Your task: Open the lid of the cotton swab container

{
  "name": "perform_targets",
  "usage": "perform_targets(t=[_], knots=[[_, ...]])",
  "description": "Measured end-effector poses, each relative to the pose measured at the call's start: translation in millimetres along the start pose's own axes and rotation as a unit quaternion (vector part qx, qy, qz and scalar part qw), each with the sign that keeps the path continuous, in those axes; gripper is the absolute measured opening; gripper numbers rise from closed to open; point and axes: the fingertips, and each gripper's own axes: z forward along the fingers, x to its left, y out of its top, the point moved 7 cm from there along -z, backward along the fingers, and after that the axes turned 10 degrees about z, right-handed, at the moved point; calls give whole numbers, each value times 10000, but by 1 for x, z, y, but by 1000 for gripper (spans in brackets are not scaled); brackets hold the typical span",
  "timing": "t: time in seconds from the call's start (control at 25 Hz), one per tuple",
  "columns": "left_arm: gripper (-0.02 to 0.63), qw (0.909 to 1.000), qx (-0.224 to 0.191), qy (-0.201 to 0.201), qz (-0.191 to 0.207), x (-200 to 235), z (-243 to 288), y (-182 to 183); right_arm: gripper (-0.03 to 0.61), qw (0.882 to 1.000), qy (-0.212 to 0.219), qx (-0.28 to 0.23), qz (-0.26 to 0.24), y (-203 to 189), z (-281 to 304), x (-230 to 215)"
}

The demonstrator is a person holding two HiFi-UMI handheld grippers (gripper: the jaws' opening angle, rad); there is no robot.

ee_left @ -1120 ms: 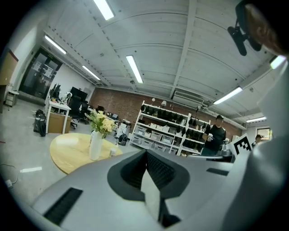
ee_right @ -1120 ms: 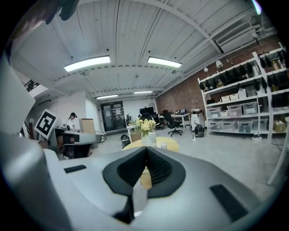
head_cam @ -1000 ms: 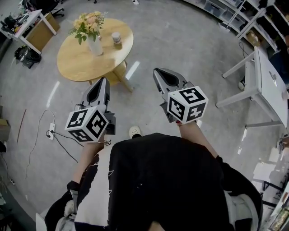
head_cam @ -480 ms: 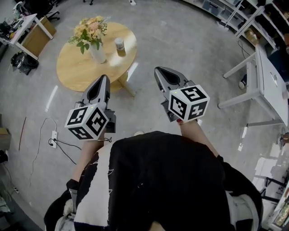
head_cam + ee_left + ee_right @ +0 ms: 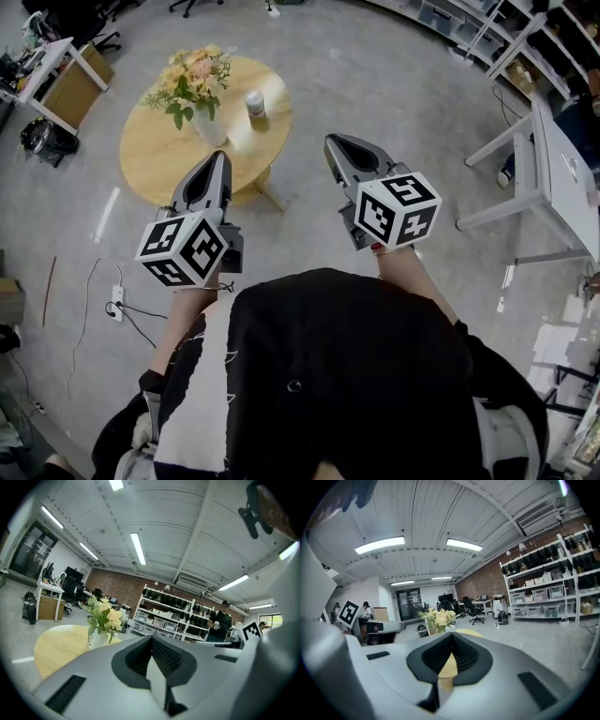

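Note:
The cotton swab container (image 5: 254, 103), a small clear jar with a white lid, stands on the round wooden table (image 5: 159, 150) in the head view. Beside it stands a white vase of yellow flowers (image 5: 195, 89), which shows in the left gripper view (image 5: 104, 620) and the right gripper view (image 5: 436, 619) too. My left gripper (image 5: 217, 161) hovers over the table's near edge, shut and empty. My right gripper (image 5: 334, 145) hangs above the floor right of the table, shut and empty. Both are well short of the jar.
A white desk (image 5: 553, 169) stands at the right, and shelving (image 5: 506, 28) lines the far right wall. A white desk with a brown box (image 5: 66, 66) sits at the far left. A power strip and cable (image 5: 117, 300) lie on the floor at the left.
The table, vase and jar have come nearer and shifted right in the head view as I step toward them. Both grippers stayed shut, held out in front.

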Motion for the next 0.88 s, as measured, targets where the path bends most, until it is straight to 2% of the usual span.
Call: perform_targets(t=[0.28,0.48,0.88], knots=[[11,9992,301,-76,-257,9,16,-23,5,9994,-131,307,14,-8,11,-11],[11,9981,550,-137,-261,18,33,-31,5,9991,-7,412,46,-8,34,-17],[11,9977,621,214,-174,40,88,-25,5,9980,364,511,46,18,98,-51]])
